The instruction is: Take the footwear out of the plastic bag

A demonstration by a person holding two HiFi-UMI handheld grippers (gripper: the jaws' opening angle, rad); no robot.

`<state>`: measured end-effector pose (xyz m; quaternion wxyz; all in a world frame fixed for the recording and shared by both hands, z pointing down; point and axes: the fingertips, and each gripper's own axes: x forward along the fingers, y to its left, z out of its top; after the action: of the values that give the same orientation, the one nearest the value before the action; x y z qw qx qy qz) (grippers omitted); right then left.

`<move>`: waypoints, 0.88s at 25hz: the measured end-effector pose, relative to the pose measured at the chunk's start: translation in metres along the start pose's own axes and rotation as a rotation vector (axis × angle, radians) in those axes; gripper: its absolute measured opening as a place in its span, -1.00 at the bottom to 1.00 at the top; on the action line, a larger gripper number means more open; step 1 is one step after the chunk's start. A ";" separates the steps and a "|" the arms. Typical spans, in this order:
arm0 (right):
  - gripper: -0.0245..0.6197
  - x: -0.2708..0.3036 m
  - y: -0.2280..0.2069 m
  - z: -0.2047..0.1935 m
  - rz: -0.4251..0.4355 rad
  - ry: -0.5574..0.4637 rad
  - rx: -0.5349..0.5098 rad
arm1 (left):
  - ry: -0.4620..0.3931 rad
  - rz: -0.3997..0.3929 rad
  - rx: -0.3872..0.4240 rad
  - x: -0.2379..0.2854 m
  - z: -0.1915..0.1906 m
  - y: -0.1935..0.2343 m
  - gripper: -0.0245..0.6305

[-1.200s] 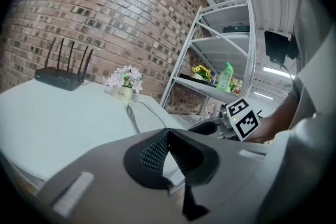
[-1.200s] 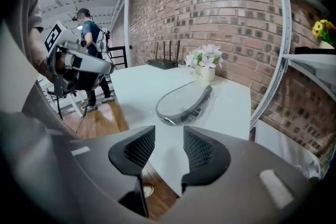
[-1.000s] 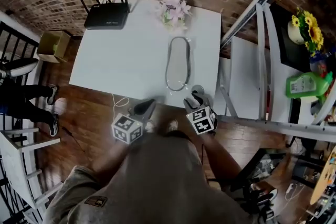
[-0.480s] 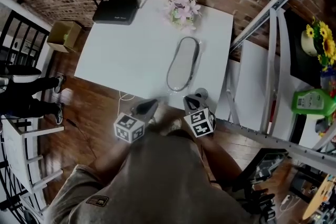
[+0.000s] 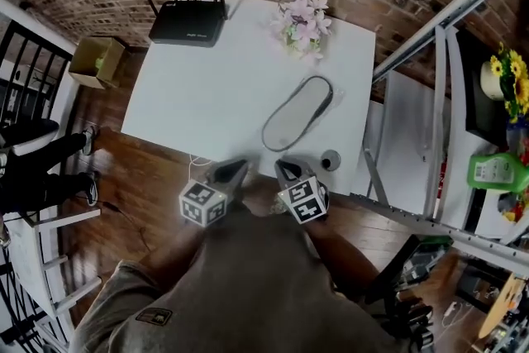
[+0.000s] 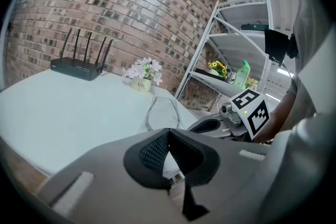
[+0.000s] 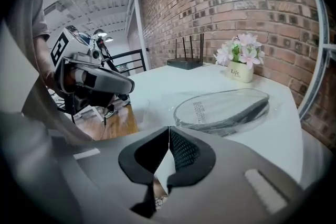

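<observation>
1. Head view, layout: the white table (image 5: 190, 95) stands against the brick wall. A router (image 5: 188, 21) sits at its far left corner and a flower pot (image 5: 304, 21) at its far right.
2. Head view, task item: the slipper (image 5: 291, 120) is inside the plastic bag (image 5: 314, 93). It lies flat on the right half of the table, slanted. Its near end is close to the near edge and its far end points toward the right edge.
3. Head view, clearance: the left and middle of the tabletop are bare. The right edge runs just beside the metal shelf rack (image 5: 438, 120), so that side is tight. A small round grey object (image 5: 331, 159) sits at the near right corner.
4. Head view, tools: the left gripper (image 5: 238, 166) and right gripper (image 5: 283, 166) hover side by side at the near edge, over the wooden floor (image 5: 140, 169).
5. Left gripper view: the jaws are clenched with the pads meeting and nothing between them. Bare tabletop stretches ahead, and the right gripper is close on its right.
6. Right gripper view: the jaws are clenched, with the tips at the bag's loose clear near edge. I cannot tell whether film is pinched. The slipper is just ahead and to the right, with open table behind it up to the wall.
</observation>
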<state>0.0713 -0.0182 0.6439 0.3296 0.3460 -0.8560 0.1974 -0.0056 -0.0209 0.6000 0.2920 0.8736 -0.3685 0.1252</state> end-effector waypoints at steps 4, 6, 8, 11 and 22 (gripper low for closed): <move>-0.85 0.025 0.015 0.024 -0.006 0.008 0.039 | 0.008 -0.022 0.004 -0.011 0.014 0.037 -0.92; -0.84 0.038 0.021 0.036 -0.011 0.011 0.052 | 0.012 -0.031 0.007 -0.016 0.021 0.056 -0.92; -0.82 0.050 0.026 0.046 -0.015 0.014 0.061 | 0.015 -0.040 0.009 -0.019 0.026 0.073 -0.92; -0.79 0.070 0.033 0.060 -0.021 0.020 0.072 | 0.015 -0.052 0.013 -0.025 0.035 0.096 -0.92; -0.64 0.092 0.040 0.082 -0.034 0.073 0.090 | 0.029 -0.117 0.029 -0.029 0.055 0.137 -0.92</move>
<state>-0.0426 -0.0798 0.6464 0.3477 0.3675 -0.8277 0.2426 -0.1236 -0.1137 0.6008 0.2917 0.8959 -0.3106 0.1258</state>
